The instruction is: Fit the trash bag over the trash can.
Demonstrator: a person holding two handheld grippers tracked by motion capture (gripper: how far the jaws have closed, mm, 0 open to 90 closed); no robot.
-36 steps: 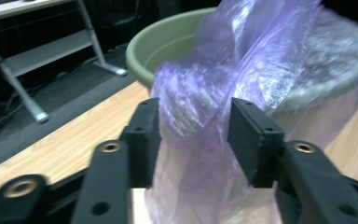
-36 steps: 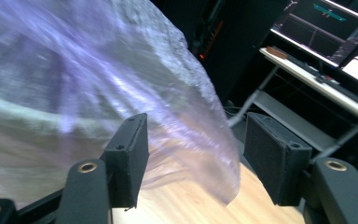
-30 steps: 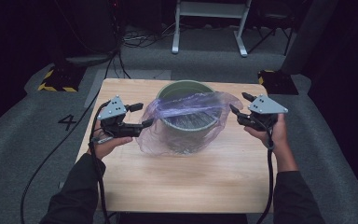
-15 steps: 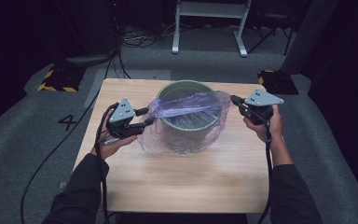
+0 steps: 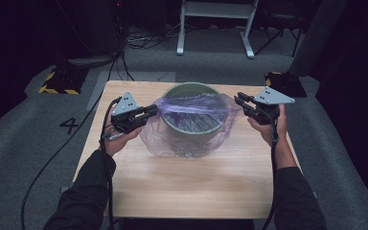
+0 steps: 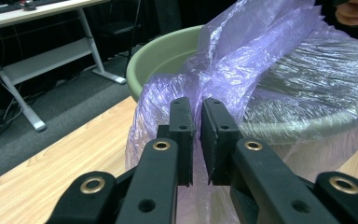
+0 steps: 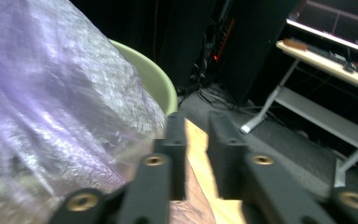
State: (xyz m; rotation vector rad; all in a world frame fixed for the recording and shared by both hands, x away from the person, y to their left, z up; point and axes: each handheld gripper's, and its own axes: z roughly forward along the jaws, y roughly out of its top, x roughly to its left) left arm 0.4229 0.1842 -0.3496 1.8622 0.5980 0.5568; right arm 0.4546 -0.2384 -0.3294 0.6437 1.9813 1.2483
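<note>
High view showed the left claw (image 5: 149,111) pinching the thin purple plastic bag (image 5: 191,125) over the round green plastic basin (image 5: 190,89), while the right claw (image 5: 240,100), just reopening, stood empty beside it.

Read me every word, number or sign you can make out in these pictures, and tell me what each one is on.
"4": dark numeral on the grey floor, left of the wooden table, at.
Yellow and black hazard stripes, a sign with no words: on the edge of a dark block on the floor.
Bucket, purple plastic bag, gripper plates: no lettering seen.
</note>
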